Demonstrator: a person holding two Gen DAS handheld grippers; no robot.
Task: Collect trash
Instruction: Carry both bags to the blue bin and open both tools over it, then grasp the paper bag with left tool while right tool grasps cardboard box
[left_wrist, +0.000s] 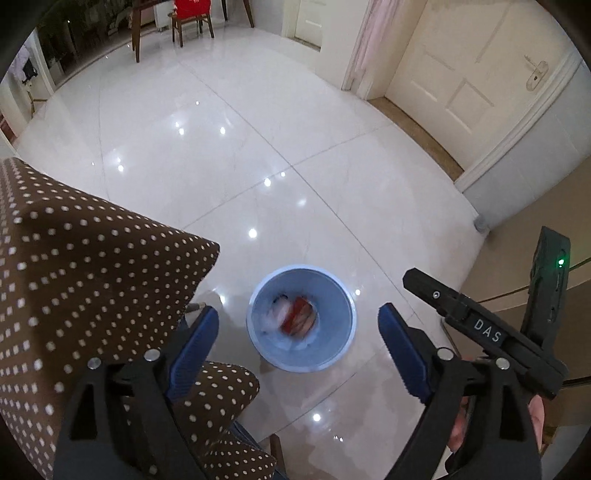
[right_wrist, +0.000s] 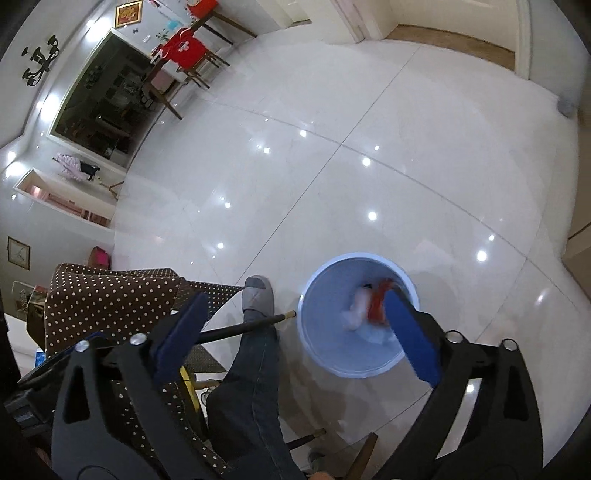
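Both claws spread, empty – left gripper (left_wrist: 297, 347), right gripper (right_wrist: 295, 332); trash (left_wrist: 295, 317) lies in the blue bin (left_wrist: 347, 306) – looks light, crumply, best pinched mid-wad

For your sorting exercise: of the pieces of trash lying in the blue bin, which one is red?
The red wrapper, on the right of the heap in the bin in the left wrist view. The pieces beside it are white or pale.

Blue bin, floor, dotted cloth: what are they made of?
Blue bin: likely moulded plastic, smooth matte wall, rolled rim. Floor: polished tile, probably ceramic or stone; grout lines, mirror-like light reflections. Dotted cloth: woven fabric, matte, it drapes and folds.
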